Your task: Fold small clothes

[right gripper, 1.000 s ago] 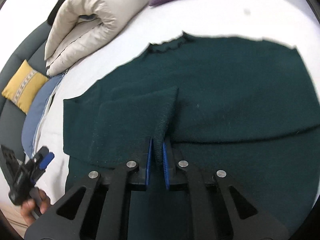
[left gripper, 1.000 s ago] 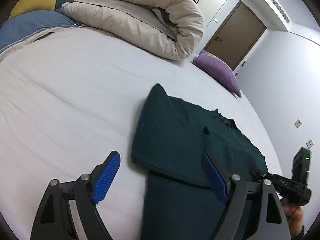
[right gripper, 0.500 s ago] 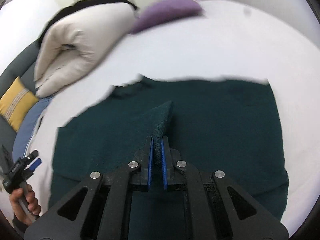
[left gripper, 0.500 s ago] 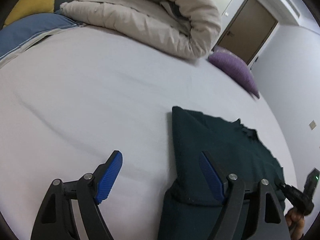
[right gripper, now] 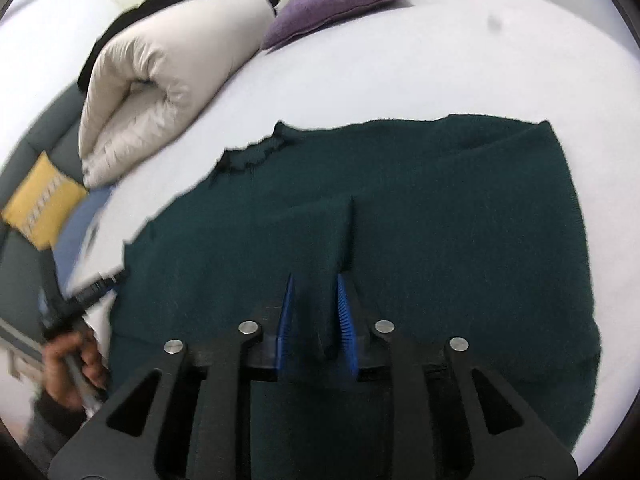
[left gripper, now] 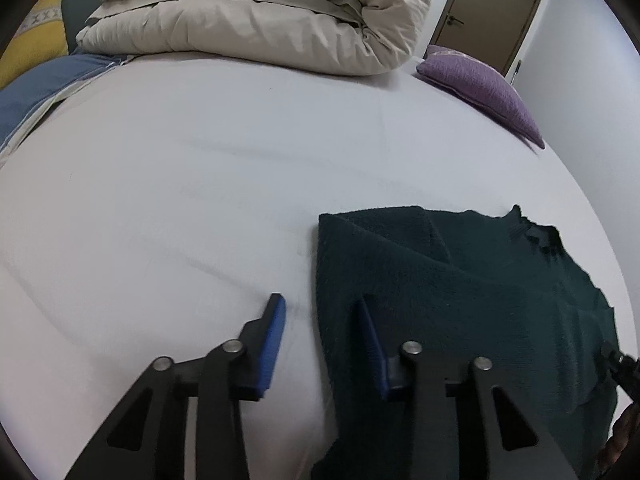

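1. Since the earlier left wrist frame, the left gripper (left gripper: pixel 320 320) has narrowed its jaws, though they stand apart holding nothing. One dark green sweater (left gripper: pixel 460 300) lies on the white bed sheet (left gripper: pixel 200 180); its left edge runs between the jaws, the right blue pad over the knit, the left over bare sheet. Open sheet stretches ahead and left. Beyond lie one rolled beige duvet (left gripper: pixel 260 20) and one purple cushion (left gripper: pixel 480 84).

2. From the right wrist view, the right gripper (right gripper: pixel 316 312) has parted its jaws since the earlier frame; a raised fold of the sweater (right gripper: pixel 440 220) stands between the pads (right gripper: pixel 286 316), whether touching cannot be told. Bare sheet borders the garment ahead and right. One yellow cushion (right gripper: pixel 40 196) sits far left.
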`<action>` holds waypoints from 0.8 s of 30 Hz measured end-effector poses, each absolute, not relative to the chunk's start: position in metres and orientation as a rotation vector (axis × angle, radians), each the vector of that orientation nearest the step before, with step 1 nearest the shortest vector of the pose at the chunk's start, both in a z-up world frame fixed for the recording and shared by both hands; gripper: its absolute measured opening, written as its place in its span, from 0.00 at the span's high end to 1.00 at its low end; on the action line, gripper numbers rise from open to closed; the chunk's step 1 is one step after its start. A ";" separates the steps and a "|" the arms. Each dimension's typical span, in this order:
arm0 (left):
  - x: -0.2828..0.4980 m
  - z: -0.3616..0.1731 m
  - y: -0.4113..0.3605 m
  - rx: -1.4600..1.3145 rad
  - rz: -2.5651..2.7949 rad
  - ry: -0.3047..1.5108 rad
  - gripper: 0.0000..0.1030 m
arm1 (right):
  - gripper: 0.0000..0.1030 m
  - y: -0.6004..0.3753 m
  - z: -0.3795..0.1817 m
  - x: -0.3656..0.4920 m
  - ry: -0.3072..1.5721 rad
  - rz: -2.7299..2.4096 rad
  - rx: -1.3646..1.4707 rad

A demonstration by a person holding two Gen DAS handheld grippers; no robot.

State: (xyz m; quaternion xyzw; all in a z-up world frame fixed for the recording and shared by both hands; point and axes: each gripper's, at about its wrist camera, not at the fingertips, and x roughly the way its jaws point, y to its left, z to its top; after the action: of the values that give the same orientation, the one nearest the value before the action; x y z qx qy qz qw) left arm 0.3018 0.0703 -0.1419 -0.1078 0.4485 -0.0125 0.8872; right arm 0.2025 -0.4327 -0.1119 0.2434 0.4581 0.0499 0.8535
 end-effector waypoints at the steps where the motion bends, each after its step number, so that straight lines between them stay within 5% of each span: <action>1: 0.302 -0.143 0.070 -0.213 -0.023 0.930 0.66 | 0.79 -0.435 -0.114 0.207 0.965 0.104 0.541; 6: 0.314 -0.146 0.072 -0.163 -0.039 0.923 0.84 | 0.94 -0.425 -0.127 0.218 1.009 0.050 0.471; 14: 0.298 -0.126 0.075 -0.159 -0.054 0.892 0.85 | 0.92 -0.428 -0.132 0.205 0.965 -0.020 0.520; 16: 0.279 -0.117 0.075 -0.156 -0.090 0.890 0.64 | 0.85 -0.427 -0.127 0.201 0.970 0.003 0.565; 17: 0.268 -0.113 0.072 -0.144 -0.101 0.891 0.40 | 0.77 -0.427 -0.122 0.197 0.961 0.037 0.601; 18: 0.260 -0.112 0.069 -0.126 -0.095 0.888 0.26 | 0.62 -0.426 -0.119 0.194 0.951 0.057 0.610; 19: 0.253 -0.112 0.064 -0.098 -0.085 0.883 0.26 | 0.54 -0.425 -0.117 0.191 0.940 0.073 0.614; 20: 0.248 -0.116 0.057 -0.055 -0.073 0.893 0.30 | 0.51 -0.423 -0.116 0.190 0.929 0.082 0.612; 21: 0.247 -0.124 0.052 -0.014 -0.060 0.916 0.52 | 0.51 -0.419 -0.117 0.190 0.934 0.088 0.597; 22: 0.247 -0.130 0.050 -0.004 -0.062 0.934 0.63 | 0.52 -0.414 -0.119 0.192 0.951 0.088 0.567; 24: 0.245 -0.139 0.048 -0.011 -0.077 0.940 0.75 | 0.72 -0.409 -0.123 0.192 0.970 0.069 0.522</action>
State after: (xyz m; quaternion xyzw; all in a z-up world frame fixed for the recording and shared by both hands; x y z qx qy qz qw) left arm 0.2450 0.0484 -0.1395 -0.0052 0.4527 -0.0369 0.8909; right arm 0.1925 -0.4092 -0.1231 0.2478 0.4608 0.0328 0.8516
